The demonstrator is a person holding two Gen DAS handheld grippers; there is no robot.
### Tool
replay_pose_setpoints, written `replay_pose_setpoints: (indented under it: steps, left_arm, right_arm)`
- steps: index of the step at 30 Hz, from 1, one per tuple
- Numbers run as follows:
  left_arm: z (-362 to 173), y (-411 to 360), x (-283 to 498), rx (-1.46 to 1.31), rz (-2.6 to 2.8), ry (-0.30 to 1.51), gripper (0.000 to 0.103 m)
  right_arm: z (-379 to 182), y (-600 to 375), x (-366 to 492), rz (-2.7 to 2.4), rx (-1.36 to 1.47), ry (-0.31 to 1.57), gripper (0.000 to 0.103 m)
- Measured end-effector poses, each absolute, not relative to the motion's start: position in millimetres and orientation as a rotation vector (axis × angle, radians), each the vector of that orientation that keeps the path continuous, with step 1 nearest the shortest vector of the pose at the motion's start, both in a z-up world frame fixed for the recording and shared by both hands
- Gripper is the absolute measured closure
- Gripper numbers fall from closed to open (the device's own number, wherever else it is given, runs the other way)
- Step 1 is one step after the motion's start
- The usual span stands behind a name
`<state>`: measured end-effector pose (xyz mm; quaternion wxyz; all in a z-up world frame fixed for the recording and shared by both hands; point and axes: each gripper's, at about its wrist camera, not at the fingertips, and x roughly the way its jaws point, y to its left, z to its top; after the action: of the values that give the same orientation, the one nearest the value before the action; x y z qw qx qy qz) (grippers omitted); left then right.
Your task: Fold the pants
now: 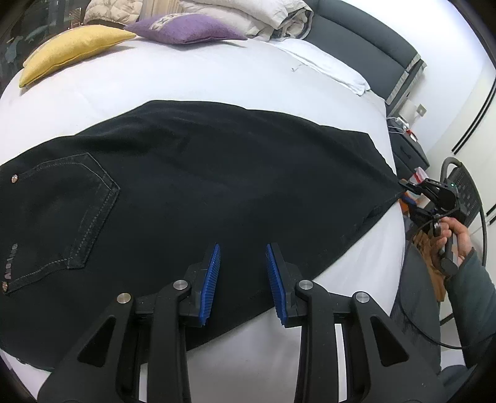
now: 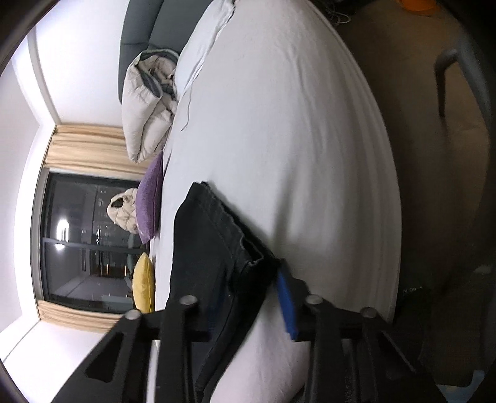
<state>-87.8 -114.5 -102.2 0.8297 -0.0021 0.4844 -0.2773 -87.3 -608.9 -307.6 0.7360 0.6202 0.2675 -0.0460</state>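
One pair of black pants (image 1: 201, 173) lies flat across the white bed (image 1: 192, 77), waist cut off at the left edge. The left gripper (image 1: 243, 272) hovers above them, jaws apart, holding nothing. Farther right, the right gripper (image 2: 251, 297) clamps the hem; two cushions, yellow (image 1: 71, 49) and purple (image 1: 186, 29), sit behind.
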Motion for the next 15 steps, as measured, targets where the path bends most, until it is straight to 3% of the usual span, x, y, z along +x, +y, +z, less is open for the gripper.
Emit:
replay_pose_setpoints:
  steps: [8,15]
  left_arm:
    - [-103.7,-114.1,-85.8,-0.02,-0.598,1.037,0.074]
    - [-99.1,-122.2,-69.9,-0.066,-0.607,1.044,0.074]
  right_arm:
    - [-323.7,-610.0,-79.9,-0.067,1.45,0.558,0.088]
    - [-305.2,-604.1,-76.2,-0.123,1.36,0.565,0.09]
